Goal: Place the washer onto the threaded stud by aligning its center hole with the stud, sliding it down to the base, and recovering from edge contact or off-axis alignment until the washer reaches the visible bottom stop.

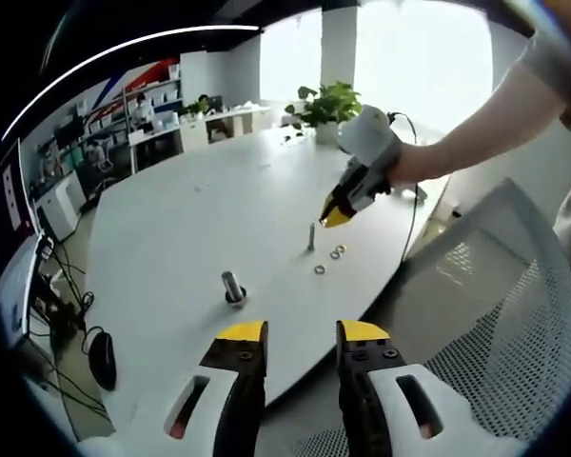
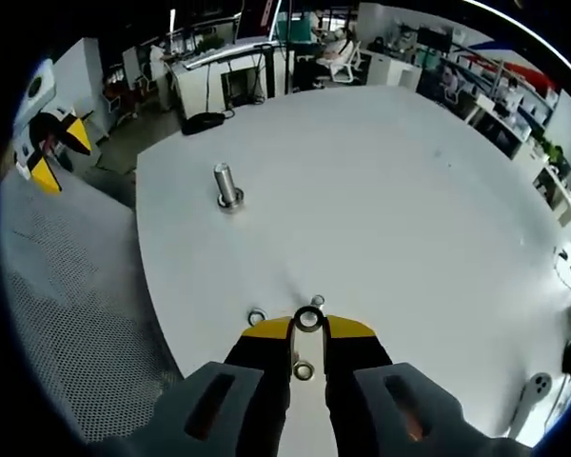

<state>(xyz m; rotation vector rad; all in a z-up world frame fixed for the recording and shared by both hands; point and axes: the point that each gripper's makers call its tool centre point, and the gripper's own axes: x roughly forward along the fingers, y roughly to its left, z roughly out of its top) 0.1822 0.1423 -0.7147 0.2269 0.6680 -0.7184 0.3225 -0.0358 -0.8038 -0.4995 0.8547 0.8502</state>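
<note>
**Q:** What sits over the white worktop point(image 1: 200, 209)?

**A:** The left tool point(image 1: 302, 331) hangs off its near edge, jaws well apart and empty. The right tool point(image 2: 307, 328) hovers farther along with its yellow tips almost together.

**Q:** Is it gripping anything?

**A:** A washer point(image 2: 302, 318) shows right at the tips, but I cannot tell whether it is clamped. The threaded stud point(image 2: 226, 184) stands upright, bare and well apart. A loose washer point(image 2: 257, 316) lies just beside the tips.

Yellow-tipped black fingers point(image 2: 266, 357), silver washer point(image 2: 308, 320), metallic stud point(image 2: 227, 185), white table point(image 2: 381, 190).
</note>
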